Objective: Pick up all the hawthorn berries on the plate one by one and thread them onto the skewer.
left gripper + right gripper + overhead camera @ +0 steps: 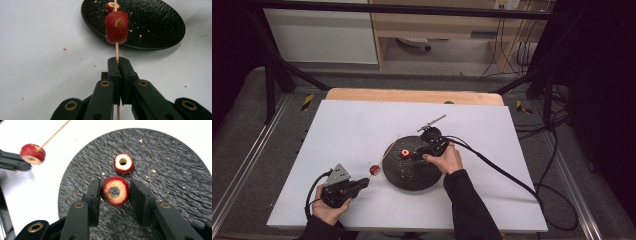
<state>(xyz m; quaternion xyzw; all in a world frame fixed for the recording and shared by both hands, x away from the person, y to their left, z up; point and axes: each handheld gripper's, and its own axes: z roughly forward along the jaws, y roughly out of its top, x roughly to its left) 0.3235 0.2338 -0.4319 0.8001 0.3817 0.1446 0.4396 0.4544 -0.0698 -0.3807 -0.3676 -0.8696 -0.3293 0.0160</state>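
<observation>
My left gripper [119, 61] is shut on a thin wooden skewer [116, 50], which points toward the black round plate [155, 27]. One red cored fruit piece [117, 27] is threaded on the skewer, just short of the plate's rim. In the high view this gripper [364, 182] sits at the front left of the plate [412, 175]. My right gripper [115, 183] hangs over the plate and is shut on a second red fruit ring [115, 190], its cored hole facing the camera. A third fruit ring [123, 163] lies flat on the plate [170, 170] behind it.
The plate rests on a white board [352, 130] covering a wooden table [412, 95]. Small crumbs dot the plate and the board. A thick black cable [502, 172] trails from the right gripper across the board's right side. Metal frame legs stand beyond the table.
</observation>
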